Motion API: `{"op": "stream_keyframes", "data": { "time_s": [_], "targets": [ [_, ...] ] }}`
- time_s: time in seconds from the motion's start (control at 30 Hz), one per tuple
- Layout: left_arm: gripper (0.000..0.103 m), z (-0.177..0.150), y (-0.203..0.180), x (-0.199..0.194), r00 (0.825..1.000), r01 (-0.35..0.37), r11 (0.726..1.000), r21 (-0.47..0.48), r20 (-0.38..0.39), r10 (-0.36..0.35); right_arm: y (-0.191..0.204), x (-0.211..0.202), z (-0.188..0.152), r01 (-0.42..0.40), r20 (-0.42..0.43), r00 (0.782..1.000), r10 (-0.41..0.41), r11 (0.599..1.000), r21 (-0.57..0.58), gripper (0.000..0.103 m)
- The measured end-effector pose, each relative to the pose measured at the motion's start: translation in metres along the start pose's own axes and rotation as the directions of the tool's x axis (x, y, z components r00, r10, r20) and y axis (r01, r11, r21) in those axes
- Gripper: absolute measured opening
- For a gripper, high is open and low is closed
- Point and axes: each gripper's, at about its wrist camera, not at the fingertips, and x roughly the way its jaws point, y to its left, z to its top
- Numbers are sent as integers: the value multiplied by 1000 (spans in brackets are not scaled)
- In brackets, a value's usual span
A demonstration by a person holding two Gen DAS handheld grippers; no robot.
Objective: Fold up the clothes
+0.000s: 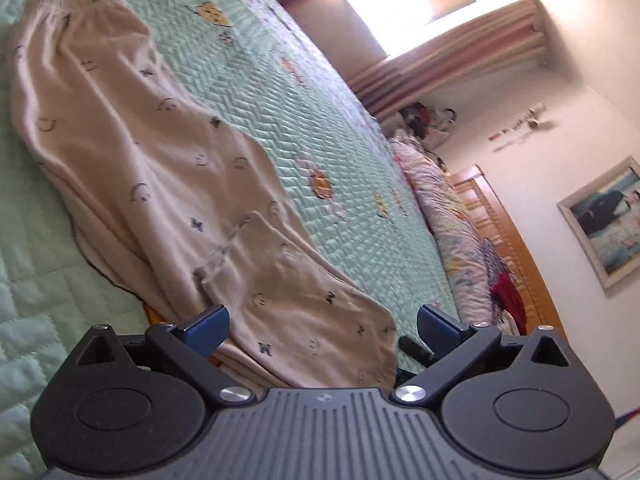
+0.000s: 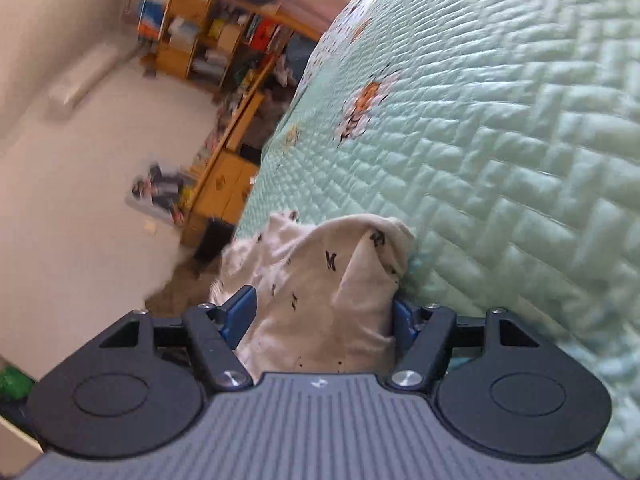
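Trousers [image 1: 160,168] lie lengthwise on the bed [image 1: 320,128], leg ends between the spread left tool [image 1: 322,330], while the right tool [image 2: 322,318], also spread, straddles bunched cloth, likely to lift it for folding.

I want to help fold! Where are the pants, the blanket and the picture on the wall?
pants [image 1: 132,152], left wrist view, middle of the leg.
blanket [image 1: 280,92], left wrist view, bare green quilting.
picture [image 1: 608,216], left wrist view, middle of the framed photo.

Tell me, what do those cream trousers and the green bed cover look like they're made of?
The trousers look like soft matte knit, probably cotton jersey: they drape in loose folds, with a gathered waistband and small printed faces. The bed cover looks like padded quilted fabric with a slight sheen, possibly a synthetic or cotton blend: stitched zigzag ridges puff up and catch the light.
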Motion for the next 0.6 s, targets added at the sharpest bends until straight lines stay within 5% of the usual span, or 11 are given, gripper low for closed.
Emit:
{"op": "stream_keyframes", "data": {
  "time_s": [0.1, 0.2, 0.3, 0.47, 0.6],
  "targets": [
    [100, 2, 4, -4, 1000, -24, 999, -35, 13, 25, 18, -2, 0, 87, -18, 996, -90, 991, -100, 24],
    [100, 0, 2, -6, 997, -70, 997, -34, 11, 70, 39, 2, -10, 165, 11, 986, -168, 949, -268, 22],
    [101, -5, -9, -2, 997, -78, 997, -3, -14, 78, 77, 4, -28, 278, 95, 958, -270, 803, -527, 22],
    [101, -11, -25, 13, 994, -84, 996, 25, -62, 85, 83, -2, -25, 383, 193, 921, -337, 702, -601, 20],
    [101, -9, -21, 5, 993, -118, 993, -1, -15, 118, 77, -21, -18, 465, 261, 883, -390, 648, -604, 19]
  ]
}}
